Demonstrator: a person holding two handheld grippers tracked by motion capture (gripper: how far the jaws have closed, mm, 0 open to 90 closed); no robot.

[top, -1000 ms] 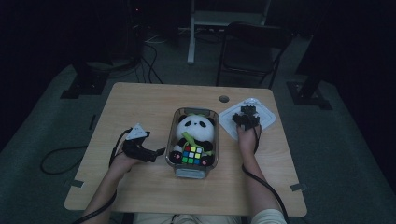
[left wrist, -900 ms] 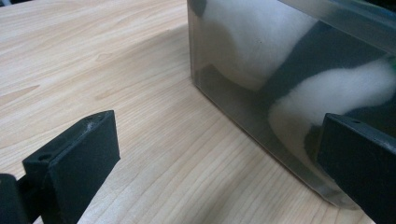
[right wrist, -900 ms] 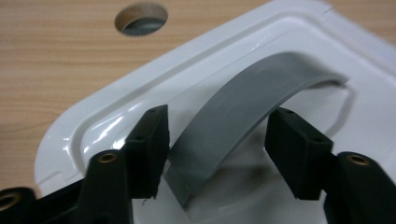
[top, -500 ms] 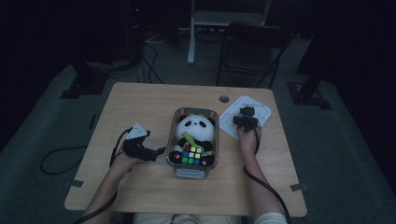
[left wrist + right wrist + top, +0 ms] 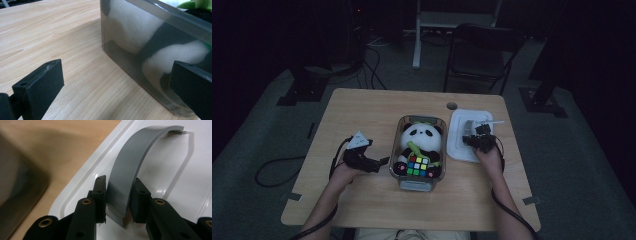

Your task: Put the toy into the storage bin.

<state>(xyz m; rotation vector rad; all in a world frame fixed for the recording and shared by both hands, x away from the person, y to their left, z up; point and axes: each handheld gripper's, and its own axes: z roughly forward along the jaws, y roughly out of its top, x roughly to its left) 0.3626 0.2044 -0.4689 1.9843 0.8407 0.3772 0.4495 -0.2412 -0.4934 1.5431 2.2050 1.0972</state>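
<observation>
Between the right gripper's (image 5: 117, 197) pads (image 5: 100, 195), the grey arched handle (image 5: 132, 160) of the white lid (image 5: 469, 135) now sits pinched; the jaws have just been closing onto it, so lifting the lid looks next. Whether both pads press fully is hard to judge. The left gripper (image 5: 112, 87) stands wide apart beside the clear bin (image 5: 419, 182) holding the panda (image 5: 419, 140).

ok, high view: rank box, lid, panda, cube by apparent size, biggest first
1. clear box, the longest outline, wrapping the panda and cube.
2. white lid, flat on the table; shorter than the box, though similar in width, so the ranking is close.
3. panda, inside the box.
4. cube, plainly smallest, resting on the panda.
</observation>
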